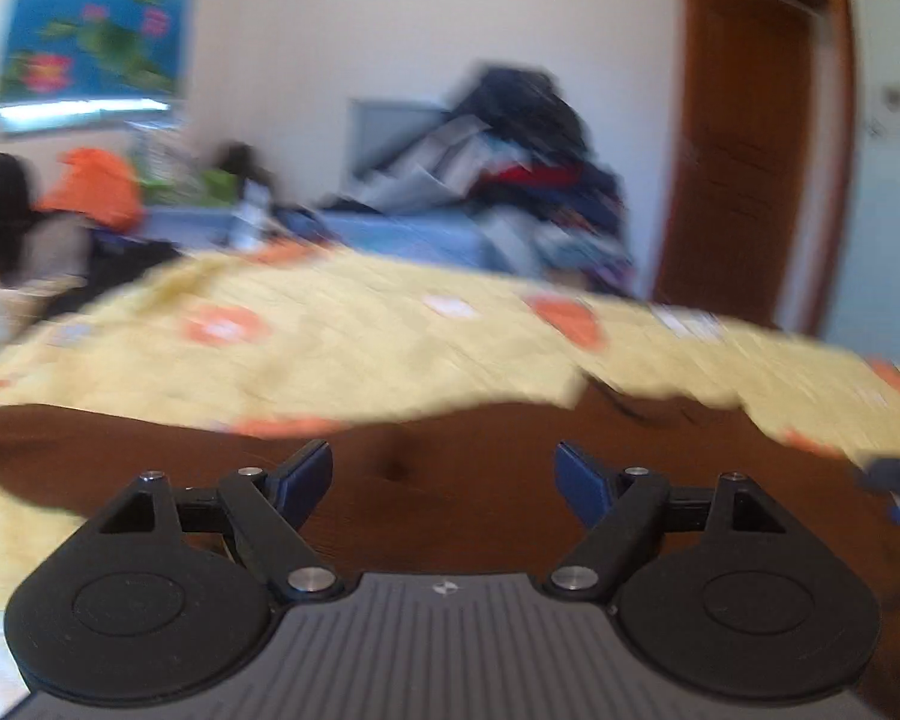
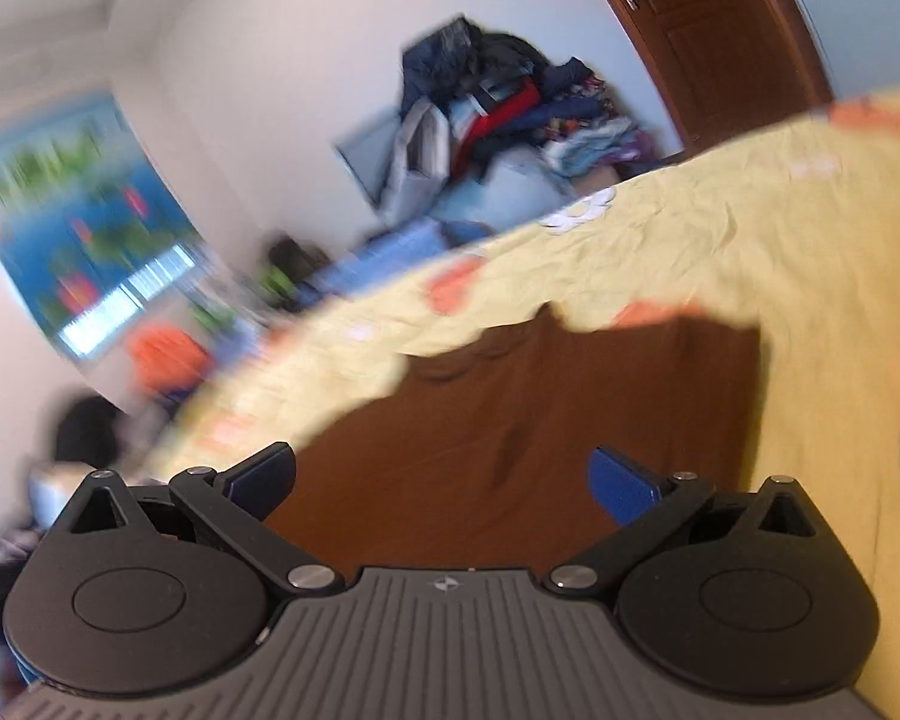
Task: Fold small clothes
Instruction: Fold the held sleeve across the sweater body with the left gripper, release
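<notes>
My left gripper (image 1: pixel 444 480) and right gripper (image 2: pixel 444 483) hover, jaws wide, holding nothing, over the flat brown cloth garment (image 2: pixel 522 420) on the yellow orange-patterned bedsheet (image 1: pixel 342 348).

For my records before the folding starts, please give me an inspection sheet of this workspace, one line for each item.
Surface: yellow bedspread with orange and white patches, rumpled.
Job's things: brown garment spread on the bedspread; part of its far edge lies under a fold of the bedspread.
Clutter: pile of clothes by the far wall; orange bag at the left.
Grippers: left gripper and right gripper both over the garment, jaws open, holding nothing.
Cables: nothing seen.
Surroundings: flower poster, wooden door, white walls; both views blurred.
</notes>
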The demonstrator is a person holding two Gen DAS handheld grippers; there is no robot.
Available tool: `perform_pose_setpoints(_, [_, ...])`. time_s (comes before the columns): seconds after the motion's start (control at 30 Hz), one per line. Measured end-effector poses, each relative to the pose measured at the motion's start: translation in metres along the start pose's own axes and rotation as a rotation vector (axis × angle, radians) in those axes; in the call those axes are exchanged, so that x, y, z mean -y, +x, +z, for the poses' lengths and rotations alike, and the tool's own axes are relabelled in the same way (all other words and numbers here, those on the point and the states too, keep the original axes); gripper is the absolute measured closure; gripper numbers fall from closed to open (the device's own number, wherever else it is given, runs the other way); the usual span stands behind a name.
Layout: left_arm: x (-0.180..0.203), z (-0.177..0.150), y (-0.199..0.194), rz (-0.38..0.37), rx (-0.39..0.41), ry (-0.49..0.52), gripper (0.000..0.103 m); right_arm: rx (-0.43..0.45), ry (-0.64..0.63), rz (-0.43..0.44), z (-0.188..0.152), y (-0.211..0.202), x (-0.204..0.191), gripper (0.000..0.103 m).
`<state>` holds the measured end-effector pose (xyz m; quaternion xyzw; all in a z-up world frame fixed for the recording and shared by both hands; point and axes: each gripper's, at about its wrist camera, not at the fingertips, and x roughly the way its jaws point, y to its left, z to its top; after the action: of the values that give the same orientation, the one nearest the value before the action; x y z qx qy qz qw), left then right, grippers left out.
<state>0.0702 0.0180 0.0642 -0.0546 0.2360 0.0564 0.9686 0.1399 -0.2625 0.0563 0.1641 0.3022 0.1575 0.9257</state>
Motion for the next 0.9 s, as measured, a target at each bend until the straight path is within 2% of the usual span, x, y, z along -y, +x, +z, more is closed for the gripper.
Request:
perform_pose_setpoints(0.07, [0.009, -0.008, 0.031, -0.077, -0.149, -0.006, 0.021, -0.1, -0.031, -0.109, 0.005, 0.035, 0.006, 0.0])
perform_pose_setpoints(0.1, [0.007, -0.014, 0.047, -0.082, -0.217, -0.028, 0.021, -0.134, -0.05, -0.135, 0.003, 0.047, 0.01, 0.0])
perform_pose_setpoints(0.13, [0.005, -0.02, 0.056, -0.069, -0.228, -0.035, 0.022, -0.097, -0.114, -0.134, -0.002, 0.047, 0.007, 0.0])
perform_pose_setpoints(0.17, [0.005, -0.024, 0.056, -0.052, -0.189, -0.001, 0.022, -0.11, -0.153, -0.146, -0.007, 0.05, 0.005, 0.0])
perform_pose_setpoints(0.27, [-0.004, -0.024, 0.057, -0.09, -0.191, 0.011, 0.021, -0.091, -0.279, -0.17, -0.023, 0.048, -0.005, 0.0])
perform_pose_setpoints(0.33, [-0.019, -0.023, 0.045, -0.088, -0.178, -0.029, 0.021, -0.089, -0.274, -0.172, -0.021, 0.048, -0.005, 0.0])
perform_pose_setpoints(0.43, [-0.063, -0.025, 0.011, -0.079, -0.074, -0.137, 0.021, -0.086, -0.272, -0.169, -0.02, 0.047, -0.005, 0.0])
perform_pose_setpoints(0.5, [-0.103, -0.024, -0.006, 0.022, -0.011, -0.194, 0.02, -0.084, -0.272, -0.167, -0.02, 0.046, -0.006, 0.0])
perform_pose_setpoints(0.57, [-0.156, -0.022, -0.011, 0.141, 0.009, -0.311, 0.02, -0.081, -0.269, -0.163, -0.019, 0.045, -0.006, 0.0])
perform_pose_setpoints(0.7, [-0.275, -0.025, -0.007, 0.38, -0.031, -0.725, 0.021, -0.076, -0.262, -0.16, -0.02, 0.045, -0.005, 0.0])
perform_pose_setpoints(0.73, [-0.297, -0.029, -0.007, 0.412, -0.031, -0.813, 0.021, -0.075, -0.262, -0.162, -0.02, 0.044, -0.006, 0.0])
perform_pose_setpoints(0.77, [-0.314, -0.033, -0.006, 0.408, -0.028, -0.87, 0.022, -0.075, -0.263, -0.164, -0.02, 0.044, -0.007, 0.0])
perform_pose_setpoints(0.8, [-0.323, -0.032, -0.004, 0.382, -0.006, -0.872, 0.022, -0.074, -0.263, -0.165, -0.02, 0.044, -0.007, 0.0])
perform_pose_setpoints(0.9, [-0.334, -0.026, 0.011, 0.379, -0.001, -0.825, 0.022, -0.072, -0.261, -0.164, -0.02, 0.044, -0.007, 0.0])
